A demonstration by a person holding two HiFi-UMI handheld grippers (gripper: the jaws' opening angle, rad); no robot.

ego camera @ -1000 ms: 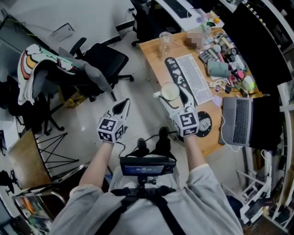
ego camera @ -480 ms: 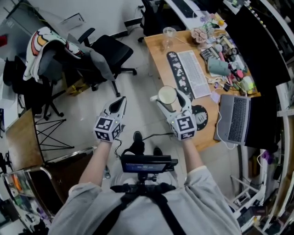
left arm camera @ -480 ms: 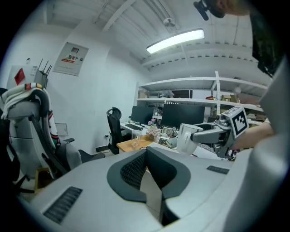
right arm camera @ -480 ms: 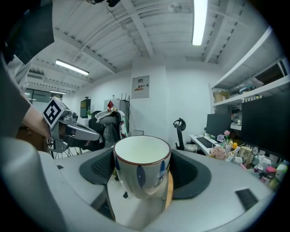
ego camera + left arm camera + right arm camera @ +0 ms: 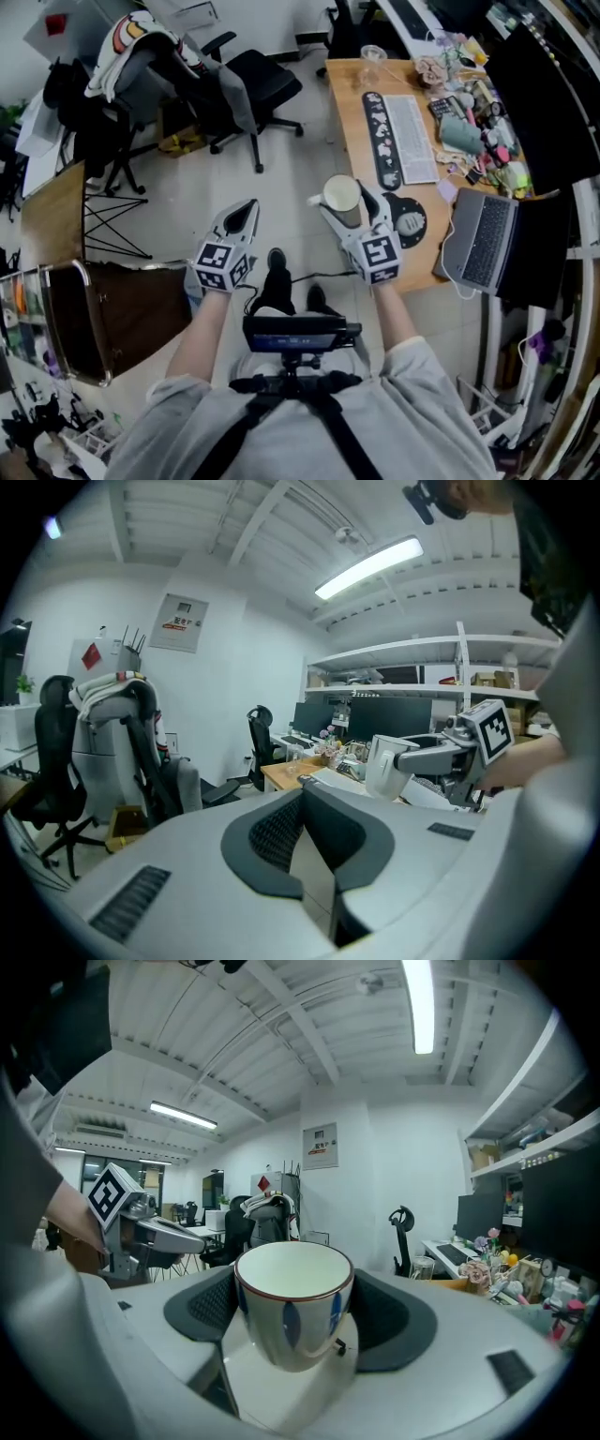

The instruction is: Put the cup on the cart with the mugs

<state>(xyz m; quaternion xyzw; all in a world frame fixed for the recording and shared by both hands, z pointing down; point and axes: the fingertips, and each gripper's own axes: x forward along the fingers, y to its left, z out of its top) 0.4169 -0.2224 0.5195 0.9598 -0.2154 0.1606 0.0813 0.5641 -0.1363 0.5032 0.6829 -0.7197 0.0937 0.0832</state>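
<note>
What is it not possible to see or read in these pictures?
- Cart with mugs: no mugs show in any view.
- White cup with blue marks: underside hidden by the right gripper holding it, right gripper view.
- Small things on the wooden desk: too small, head view.
- Wall poster: print too small, both gripper views.

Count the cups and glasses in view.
2. One cup sits between the jaws of the right gripper; one clear glass stands at the far end of the desk. Clutter there may hide others.
</note>
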